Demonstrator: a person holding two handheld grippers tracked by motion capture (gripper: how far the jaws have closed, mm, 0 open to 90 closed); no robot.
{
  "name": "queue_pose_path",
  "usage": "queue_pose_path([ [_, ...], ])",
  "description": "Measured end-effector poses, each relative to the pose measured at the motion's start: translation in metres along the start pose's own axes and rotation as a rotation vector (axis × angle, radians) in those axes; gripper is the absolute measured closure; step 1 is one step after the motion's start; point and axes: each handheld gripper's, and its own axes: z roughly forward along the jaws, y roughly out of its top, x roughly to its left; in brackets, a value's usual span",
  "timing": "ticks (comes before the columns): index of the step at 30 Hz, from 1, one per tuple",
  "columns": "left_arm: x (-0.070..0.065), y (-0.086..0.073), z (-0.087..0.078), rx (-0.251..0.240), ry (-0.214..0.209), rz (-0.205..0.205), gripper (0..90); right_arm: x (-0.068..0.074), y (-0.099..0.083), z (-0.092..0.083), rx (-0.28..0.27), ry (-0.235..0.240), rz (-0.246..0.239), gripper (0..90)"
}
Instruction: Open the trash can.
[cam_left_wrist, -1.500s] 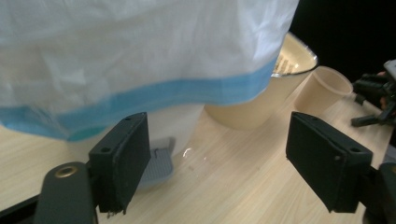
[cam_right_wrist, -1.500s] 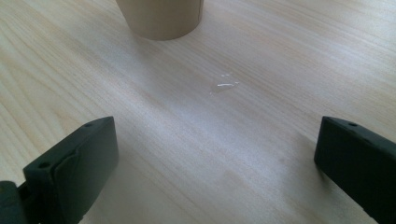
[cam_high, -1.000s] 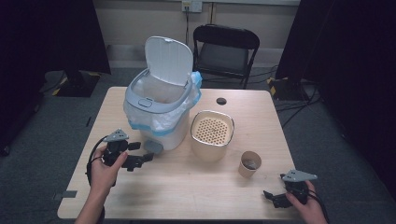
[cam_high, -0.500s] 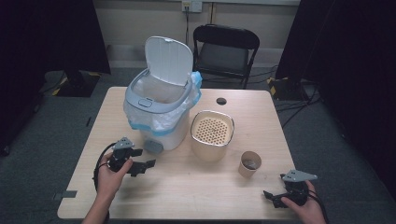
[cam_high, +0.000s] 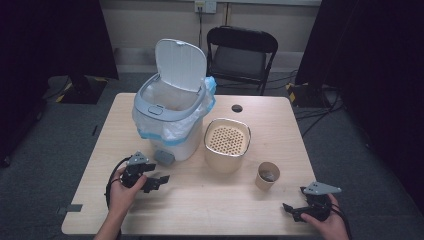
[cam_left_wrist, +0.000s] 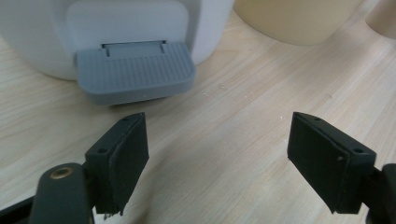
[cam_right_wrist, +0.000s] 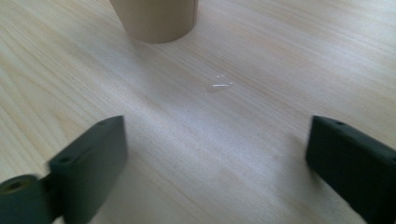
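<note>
Table (cam_high: 200, 210): pale wood; bin at 11 o'clock, strainer tub at centre, cup toward 4 o'clock.
Bin (cam_high: 170, 125): white pedal bin, lid up, clear liner with blue edge hanging over the rim; liner looks empty from the high view.
Strainer tub (cam_high: 226, 145): beige, perforated top, just beside the bin at its 3 o'clock.
Paper cup (cam_high: 267, 175): brown, upright, small dark contents, near the right gripper's 11 o'clock.
Pedal (cam_left_wrist: 135, 70): grey ribbed foot pedal at the bin's base, the thing being approached.
Left gripper (cam_high: 159, 181): lower than a second ago, now near the tabletop at the pedal's 6 o'clock; jaws spread wide, nothing between them, apart from the pedal.
Right gripper (cam_high: 291, 210): parked at the table's 5 o'clock edge; jaws have just been closing slightly, wide apart with bare wood between.
Meaning: left descent likely lines up a press or nudge on the pedal.
Writing: none legible anywhere.
</note>
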Motion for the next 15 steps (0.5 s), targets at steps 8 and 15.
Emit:
queue_pose_path([
  [8,-0.002,-0.005,0.008,0.046,0.011,0.028,19.4,0.0,0.002,-0.005,-0.005,0.029,0.001,14.5],
  [15,-0.007,-0.011,0.015,0.071,0.016,0.087,19.1,0.007,0.013,-0.002,-0.008,0.036,-0.028,14.2],
])
